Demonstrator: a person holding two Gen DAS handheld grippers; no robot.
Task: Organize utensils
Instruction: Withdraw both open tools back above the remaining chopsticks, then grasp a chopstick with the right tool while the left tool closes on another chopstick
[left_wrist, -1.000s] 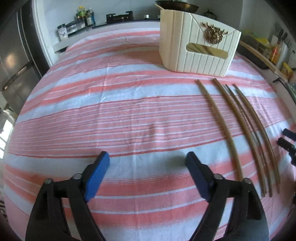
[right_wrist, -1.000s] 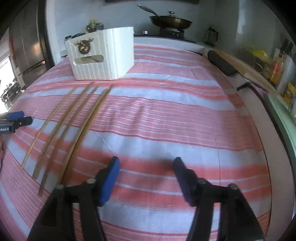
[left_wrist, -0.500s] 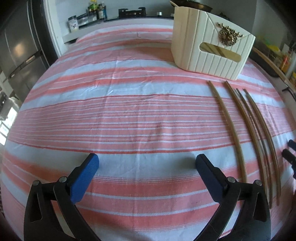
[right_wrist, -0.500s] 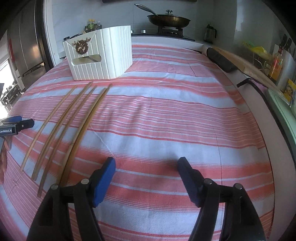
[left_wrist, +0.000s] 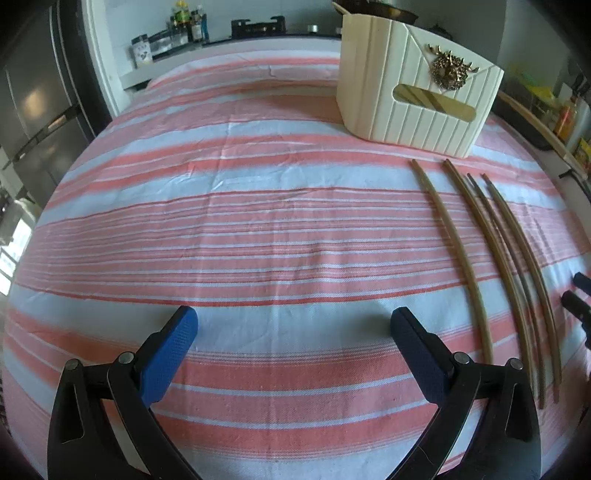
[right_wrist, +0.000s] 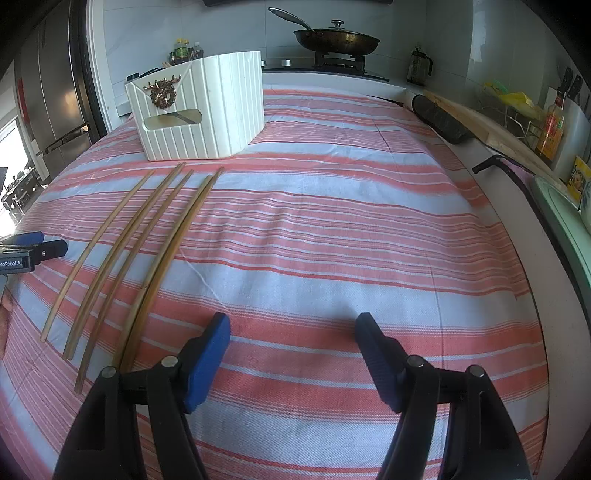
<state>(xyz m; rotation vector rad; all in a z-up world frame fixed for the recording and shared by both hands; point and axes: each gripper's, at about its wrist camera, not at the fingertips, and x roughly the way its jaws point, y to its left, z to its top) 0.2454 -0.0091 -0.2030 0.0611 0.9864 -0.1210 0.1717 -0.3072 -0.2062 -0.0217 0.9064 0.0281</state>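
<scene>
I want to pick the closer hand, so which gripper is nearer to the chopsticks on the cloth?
Right. The right gripper hovers with its left finger almost beside the nearest of the chopsticks. The left gripper hovers farther away, with bare striped cloth between.

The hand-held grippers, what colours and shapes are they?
Each hand-held gripper, left and right, has two black arms with cut-out slots and silver rivets. The fingers end in blue textured pads. A white-lettered label marks the left one's side.

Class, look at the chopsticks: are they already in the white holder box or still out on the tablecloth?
Out. The chopsticks lie side by side on the striped tablecloth, in front of the white holder box, with neither gripper touching them.
</scene>
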